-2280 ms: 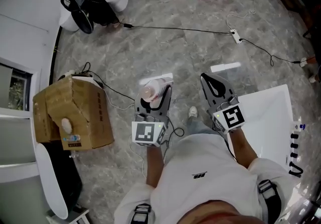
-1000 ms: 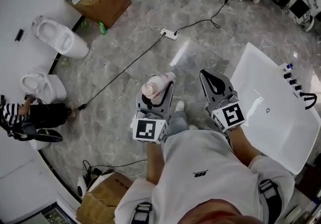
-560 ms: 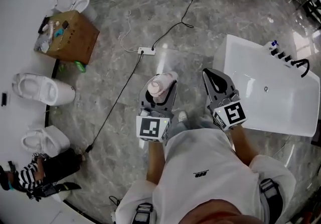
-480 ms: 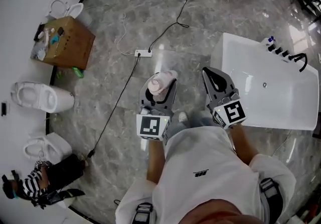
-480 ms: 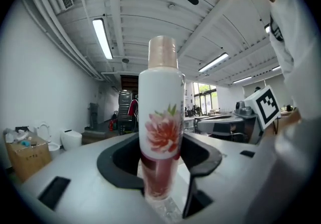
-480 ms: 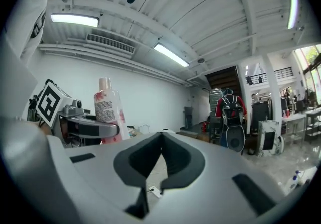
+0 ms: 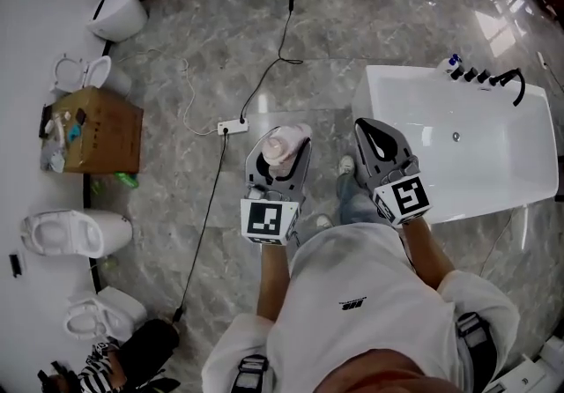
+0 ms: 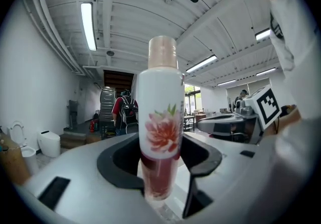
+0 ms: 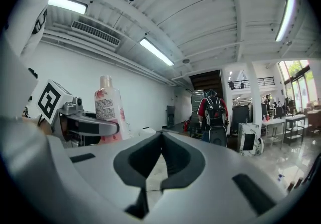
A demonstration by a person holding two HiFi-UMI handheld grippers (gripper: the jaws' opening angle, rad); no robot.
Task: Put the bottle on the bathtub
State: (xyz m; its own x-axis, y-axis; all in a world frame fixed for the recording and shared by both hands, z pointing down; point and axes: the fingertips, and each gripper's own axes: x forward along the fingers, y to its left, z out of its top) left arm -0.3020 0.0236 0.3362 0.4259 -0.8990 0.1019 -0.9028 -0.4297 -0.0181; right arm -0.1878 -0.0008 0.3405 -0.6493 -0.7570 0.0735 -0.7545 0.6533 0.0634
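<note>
Clamping the bottle (image 7: pixel 278 144) upright in the left tool (image 7: pixel 280 160), pressing both pads on its lower, reddish part below the flower print and leaving the pale pink cap free above. Holding the right tool (image 7: pixel 377 143) empty, jaws drawn together with nothing between them, just beside the left one at about the same height. Hanging both tools in the air over the marble floor (image 7: pixel 176 162), in front of the person's chest, with the bottle touching nothing but the pads. Facing the white bathtub (image 7: pixel 493 162), lying to the right and a little ahead, its near-left corner showing just past the right tool in the head view and its dark taps (image 7: pixel 485 77) lining the far rim. Judging the pick-up as done and the approach as well along, but the placing as not yet begun: seeing no bottle on the tub's rim, and the bottle itself apart from the tub, left of its edge. Needing, by this reading, to bring the left tool across to a flat stretch of rim, set the bottle down on its base and spread the jaws to release it.
</note>
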